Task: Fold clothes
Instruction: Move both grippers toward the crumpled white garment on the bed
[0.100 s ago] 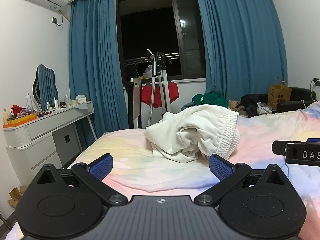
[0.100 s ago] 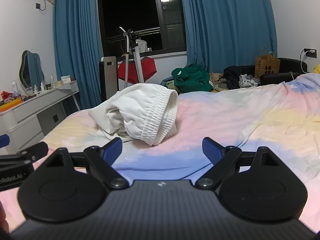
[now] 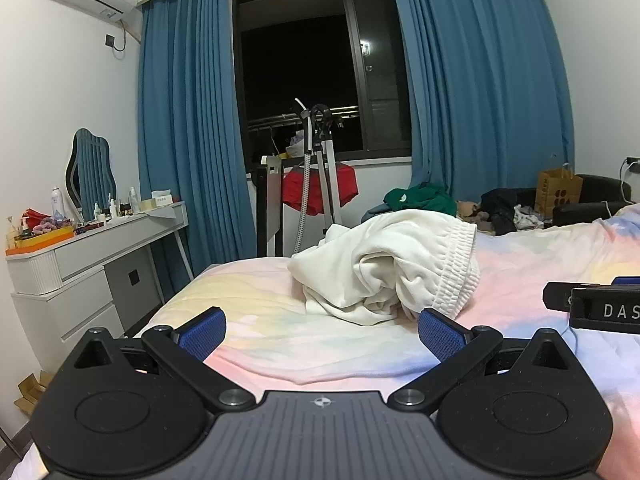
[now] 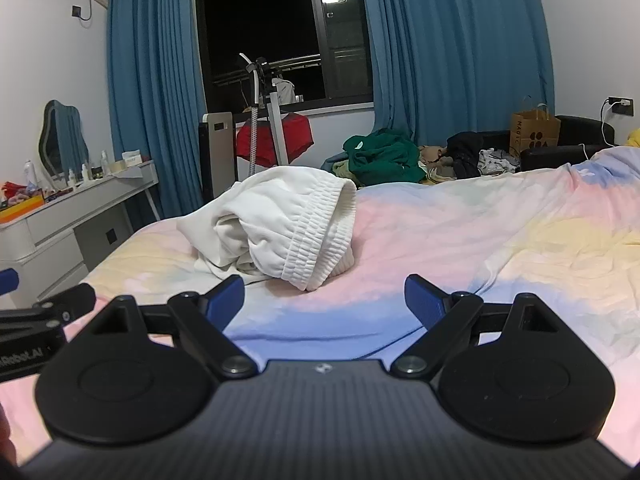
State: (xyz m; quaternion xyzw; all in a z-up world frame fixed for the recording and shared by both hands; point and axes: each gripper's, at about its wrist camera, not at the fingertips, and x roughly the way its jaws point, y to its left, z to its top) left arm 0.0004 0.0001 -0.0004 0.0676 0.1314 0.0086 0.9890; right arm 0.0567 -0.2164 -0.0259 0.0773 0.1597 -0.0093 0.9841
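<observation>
Both claws, left (image 3: 320, 332) and right (image 4: 324, 298), gape empty short of the crumpled white ribbed-waistband garment (image 3: 390, 270) on the pastel bed (image 4: 500, 232); pinch waistband corners, not bunched folds.

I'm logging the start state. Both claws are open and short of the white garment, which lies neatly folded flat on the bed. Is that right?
One thing is wrong: the white garment is not folded flat. It lies in a crumpled heap on the bed, as the right wrist view shows. The rest holds: the left claw and right claw are open and short of it.
</observation>
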